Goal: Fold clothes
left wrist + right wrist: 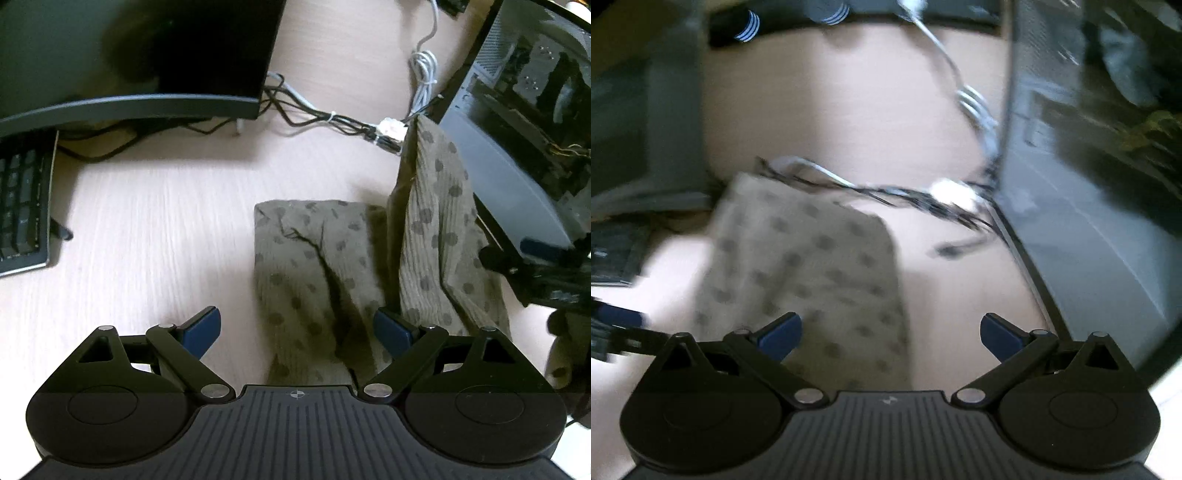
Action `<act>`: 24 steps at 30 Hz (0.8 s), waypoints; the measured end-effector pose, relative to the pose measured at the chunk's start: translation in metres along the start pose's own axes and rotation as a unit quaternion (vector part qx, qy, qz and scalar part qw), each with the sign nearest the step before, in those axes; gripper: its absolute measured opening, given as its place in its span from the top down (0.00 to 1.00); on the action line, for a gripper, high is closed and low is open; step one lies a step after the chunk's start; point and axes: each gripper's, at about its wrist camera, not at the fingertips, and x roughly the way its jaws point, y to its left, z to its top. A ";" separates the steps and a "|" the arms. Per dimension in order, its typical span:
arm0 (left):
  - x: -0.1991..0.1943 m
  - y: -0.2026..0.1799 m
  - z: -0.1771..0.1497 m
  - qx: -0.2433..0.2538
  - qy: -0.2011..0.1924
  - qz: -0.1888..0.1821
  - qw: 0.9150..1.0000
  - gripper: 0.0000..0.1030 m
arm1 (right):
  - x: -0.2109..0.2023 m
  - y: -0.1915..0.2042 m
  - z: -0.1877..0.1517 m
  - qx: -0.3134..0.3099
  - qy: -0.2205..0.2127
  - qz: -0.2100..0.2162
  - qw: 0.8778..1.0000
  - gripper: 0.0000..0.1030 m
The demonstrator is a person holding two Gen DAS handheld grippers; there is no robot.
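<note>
Both my pairs of jaws stand spread wide, gripping nothing. My left gripper (297, 332) hovers low over the near edge of the cloth (317, 280), an olive-grey ribbed garment with dark dots, its blue fingertips (201, 330) straddling the fabric: one tip is over bare desk, the other over the cloth near a deep crease. The garment lies on the pale wood desk (155, 229), its flat part partly folded, while a second part rises steeply on the right side of the left view and leans against the computer case (517, 155). In that view my right gripper (532, 258) shows at the far right edge, beside the raised flap; whether it touches the fabric I cannot tell.

My right gripper (890, 334) points forward and down at the desk (849, 110), the view smeared by motion. The cloth (809, 266) lies under and ahead of its left fingertip (781, 332), while the right tip hangs over bare wood near the computer case (1089, 221). At the left edge of this view the blue tip of my left gripper (620, 317) appears, just beside the garment.

Beyond the cloth, a bundle of black and white cables (332, 118) runs across the desk toward the case. A dark monitor (140, 55) stands at the back left, with a black keyboard (22, 210) below it at the left edge.
</note>
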 end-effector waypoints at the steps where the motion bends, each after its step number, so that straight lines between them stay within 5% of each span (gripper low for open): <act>1: 0.002 0.001 -0.001 -0.003 0.002 -0.004 1.000 0.09 | 0.005 -0.001 -0.004 0.009 0.007 -0.004 1.000 0.00; 5: 0.012 0.002 -0.002 -0.014 0.016 -0.031 0.999 0.18 | 0.016 0.015 -0.003 -0.013 0.017 0.019 1.000 0.00; 14: 0.029 -0.020 -0.004 -0.028 0.025 -0.090 0.995 0.27 | 0.037 0.044 0.013 -0.181 -0.009 0.022 0.983 0.00; 19: 0.027 -0.046 -0.011 -0.016 0.037 -0.179 0.983 0.24 | 0.025 0.040 0.024 -0.201 -0.039 0.012 0.979 0.00; 24: -0.012 -0.018 0.001 -0.045 -0.015 -0.222 0.974 0.09 | -0.006 0.034 0.016 -0.170 -0.068 0.019 0.983 0.00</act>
